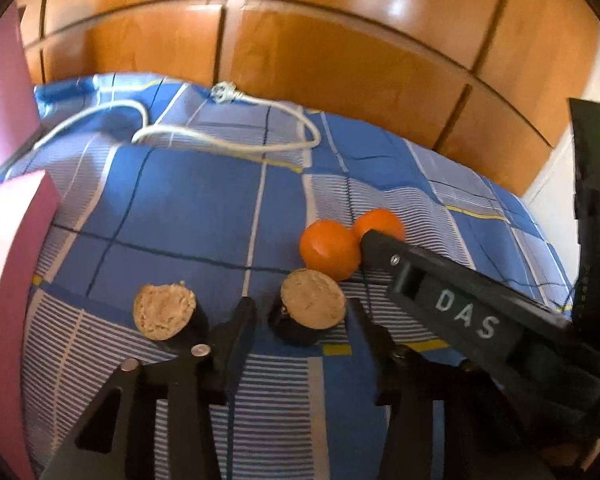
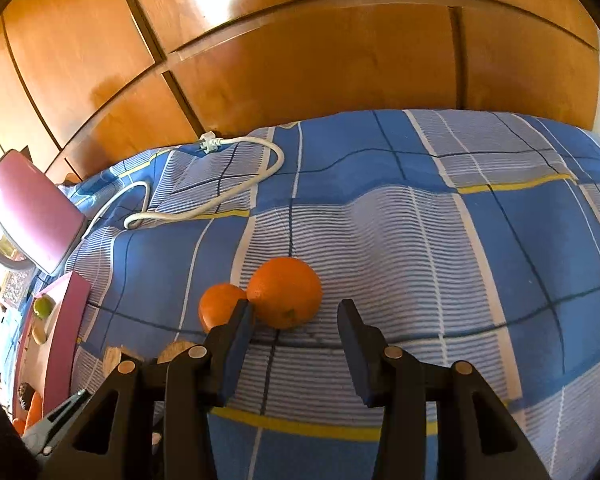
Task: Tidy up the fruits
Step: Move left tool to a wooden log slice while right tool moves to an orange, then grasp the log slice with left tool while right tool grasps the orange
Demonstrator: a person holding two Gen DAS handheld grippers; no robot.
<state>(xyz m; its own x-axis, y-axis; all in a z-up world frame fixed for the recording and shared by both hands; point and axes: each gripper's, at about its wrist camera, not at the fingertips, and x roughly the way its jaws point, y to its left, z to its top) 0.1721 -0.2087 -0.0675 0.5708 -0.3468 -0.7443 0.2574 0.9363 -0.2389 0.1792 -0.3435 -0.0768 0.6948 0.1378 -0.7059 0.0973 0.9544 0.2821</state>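
Note:
Two oranges lie touching on the blue checked bedsheet (image 1: 204, 208): the larger orange (image 2: 284, 292) and the smaller orange (image 2: 220, 306). My right gripper (image 2: 296, 312) is open, and the larger orange sits just beyond its tips; its left fingertip (image 2: 244, 316) rests in the notch between the two oranges. Two dark-skinned fruit halves lie cut face up. One half (image 1: 312, 304) sits between the tips of my left gripper (image 1: 302, 308), which is open with small gaps on both sides. The other half (image 1: 164, 312) lies to the left of it. A right gripper finger (image 1: 440, 292) reaches the oranges (image 1: 330, 248).
A white power cable (image 1: 228, 136) loops across the far side of the bed. A pink box (image 2: 70, 320) at the left edge holds a green fruit (image 2: 43, 306) and other produce, with its pink lid (image 2: 32, 216) raised behind. Wooden wardrobe doors (image 2: 300, 60) stand behind the bed.

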